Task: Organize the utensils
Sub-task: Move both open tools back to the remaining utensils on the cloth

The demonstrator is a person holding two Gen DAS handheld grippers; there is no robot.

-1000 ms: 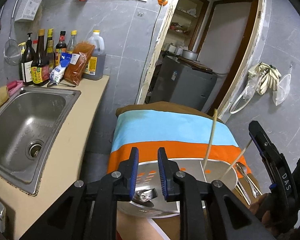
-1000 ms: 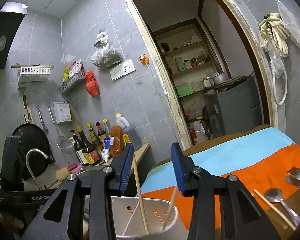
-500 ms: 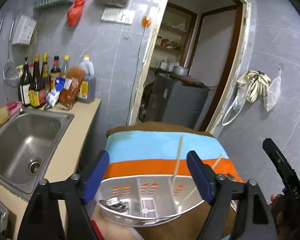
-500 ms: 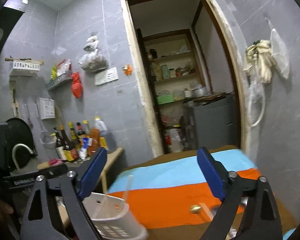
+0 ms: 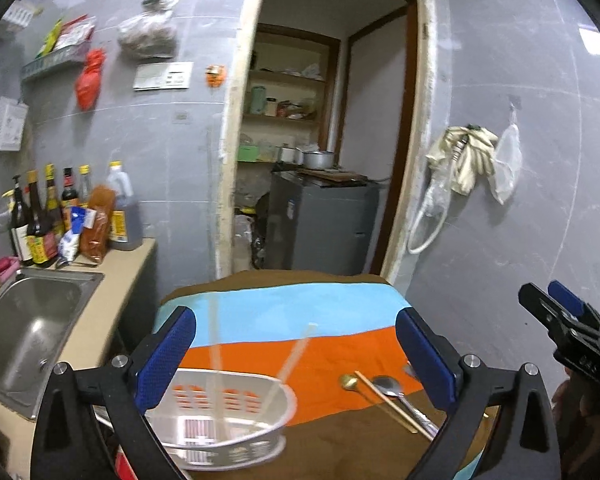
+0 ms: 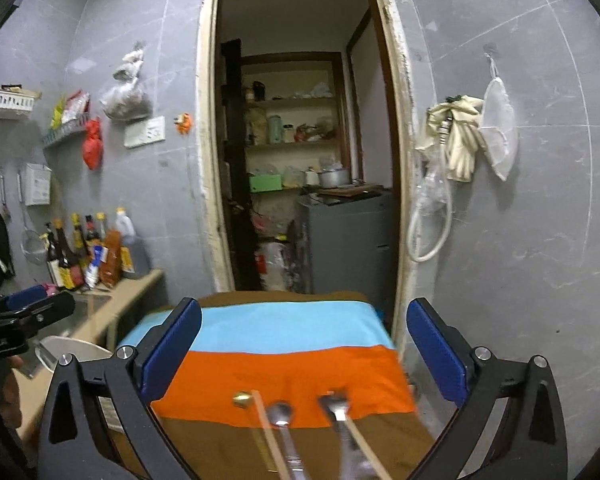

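Note:
A white plastic utensil basket (image 5: pixel 236 420) stands at the near left of a table covered by a striped cloth (image 5: pixel 284 316); two chopsticks (image 5: pixel 214 360) lean in it. My left gripper (image 5: pixel 296 360) is wide open and empty above it. To the right lie a gold spoon (image 5: pixel 348 381), a chopstick (image 5: pixel 384 404) and a steel spoon (image 5: pixel 388 386). In the right wrist view the gold spoon (image 6: pixel 242 398), steel spoon (image 6: pixel 280 416), fork (image 6: pixel 334 404) and chopsticks (image 6: pixel 268 424) lie just below my right gripper (image 6: pixel 304 352), which is wide open and empty. The basket's rim (image 6: pixel 72 350) shows at left.
A steel sink (image 5: pixel 28 320) sits in the counter left of the table, with sauce bottles (image 5: pixel 48 216) and an oil jug (image 5: pixel 122 216) behind it. An open doorway (image 6: pixel 300 160) with shelves and a grey cabinet (image 5: pixel 320 228) is behind the table. Gloves hang on the right wall (image 6: pixel 460 140).
Both grippers have opened wide and pulled up and back. The right gripper has swung right, from over the basket to over the loose utensils.

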